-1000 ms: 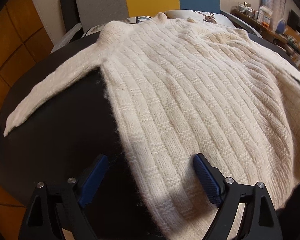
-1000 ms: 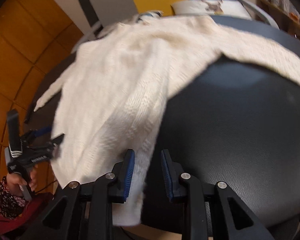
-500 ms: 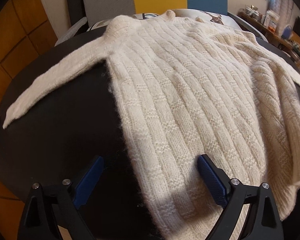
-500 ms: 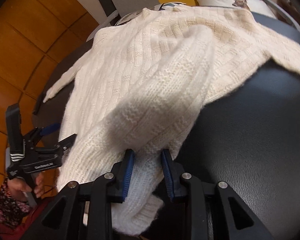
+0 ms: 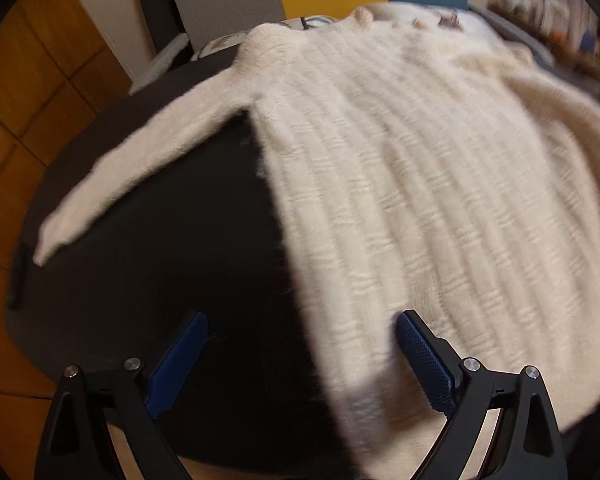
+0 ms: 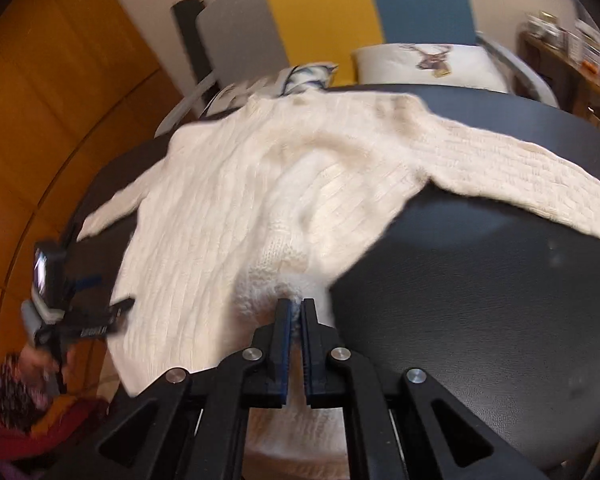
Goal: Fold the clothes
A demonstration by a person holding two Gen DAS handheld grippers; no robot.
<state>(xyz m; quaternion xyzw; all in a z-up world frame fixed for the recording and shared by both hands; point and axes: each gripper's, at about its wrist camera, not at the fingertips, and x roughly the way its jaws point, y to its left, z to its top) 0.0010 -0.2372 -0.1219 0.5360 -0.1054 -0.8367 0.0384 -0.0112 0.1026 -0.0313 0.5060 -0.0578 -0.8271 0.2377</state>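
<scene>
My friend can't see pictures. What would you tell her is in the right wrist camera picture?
The right gripper is pinched shut on the near edge of a fluffy cream sweater that is spread across a dark round table. At the left edge a hand holds the left gripper by the sweater, and a grey, yellow and blue sofa with cushions sits behind.

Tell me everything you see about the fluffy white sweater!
The sweater is cream, fuzzy ribbed knit, spread out on a dark round table with both sleeves stretched sideways. The right gripper pinches its bottom edge, bunching it up. The left gripper hangs open over its other bottom corner, not pinching it.
</scene>
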